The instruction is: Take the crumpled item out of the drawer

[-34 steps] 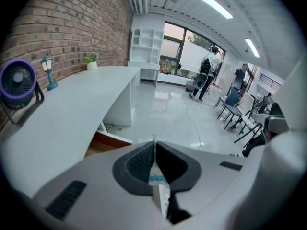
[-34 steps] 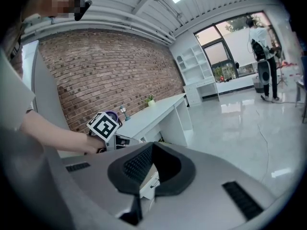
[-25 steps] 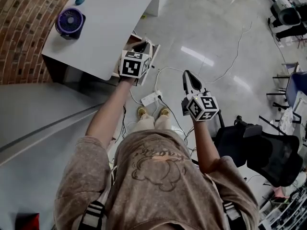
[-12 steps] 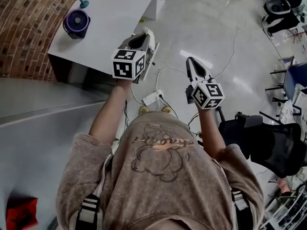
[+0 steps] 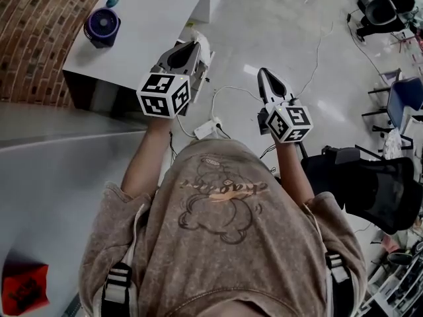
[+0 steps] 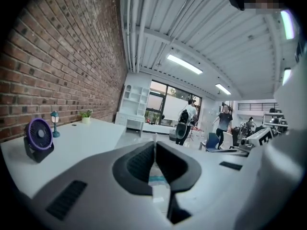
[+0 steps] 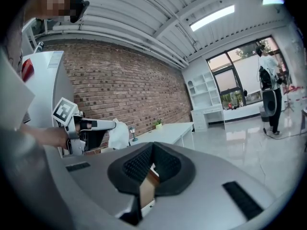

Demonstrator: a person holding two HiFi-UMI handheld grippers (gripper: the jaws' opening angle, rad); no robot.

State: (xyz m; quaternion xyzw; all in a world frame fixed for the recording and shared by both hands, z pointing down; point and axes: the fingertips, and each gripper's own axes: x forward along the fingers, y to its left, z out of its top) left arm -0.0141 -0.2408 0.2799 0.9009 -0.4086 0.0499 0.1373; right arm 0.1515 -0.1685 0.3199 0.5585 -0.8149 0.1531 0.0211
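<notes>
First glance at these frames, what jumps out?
The left gripper is shut on a crumpled white item, by the white desk's edge. The right gripper is shut beside it. A purple fan sits on the desk by the brick wall.

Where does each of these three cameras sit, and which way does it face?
Head view: on the person's head, looking steeply down at floor and white desk; shows shirt, arms, left gripper and right gripper.
Left gripper view: rides the left gripper, looking along its shut jaws across the desk.
Right gripper view: rides the right gripper, looking along its shut jaws toward the brick wall; shows the left gripper holding the white crumpled item.
Shared: head and left gripper views both show the purple fan.
</notes>
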